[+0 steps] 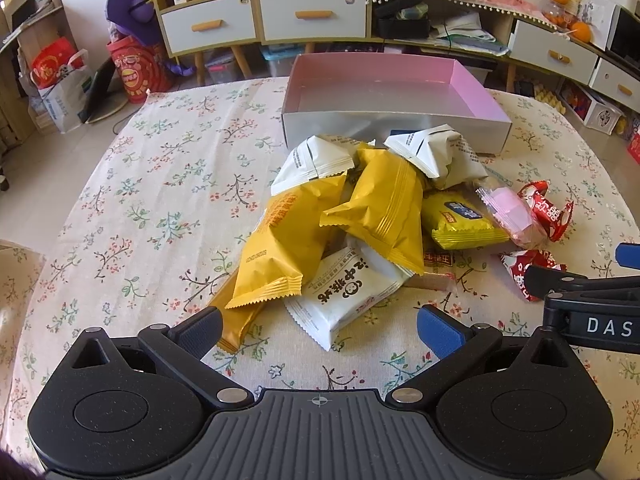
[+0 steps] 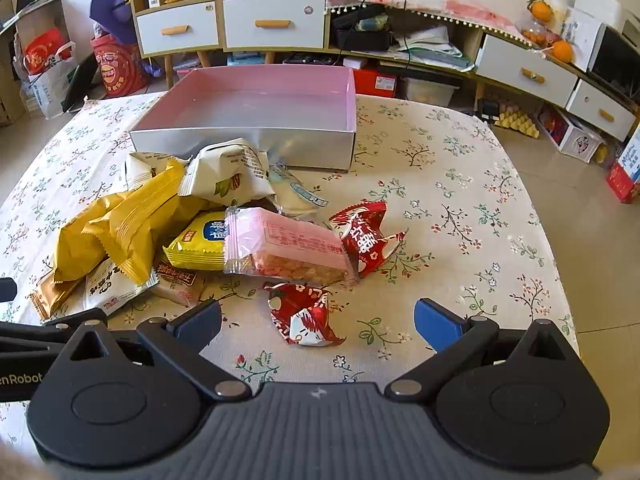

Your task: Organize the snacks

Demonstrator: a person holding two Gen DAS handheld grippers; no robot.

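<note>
Floral tabletop (image 2: 460, 184) carries a snack pile (image 1: 360, 220) before the pink box (image 1: 384, 92), whose long axis runs along the far edge, while left tool (image 1: 320, 326) and right tool (image 2: 318, 320) gape apart.

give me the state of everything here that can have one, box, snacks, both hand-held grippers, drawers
box: open, nothing visible inside
snack pile: heaped on the table in front of the box, all packets sealed
red candy: lying apart from the pile, nearest the right hand-held gripper
left hand-held gripper: open, holding nothing
right hand-held gripper: open, holding nothing
drawers: shut
</note>
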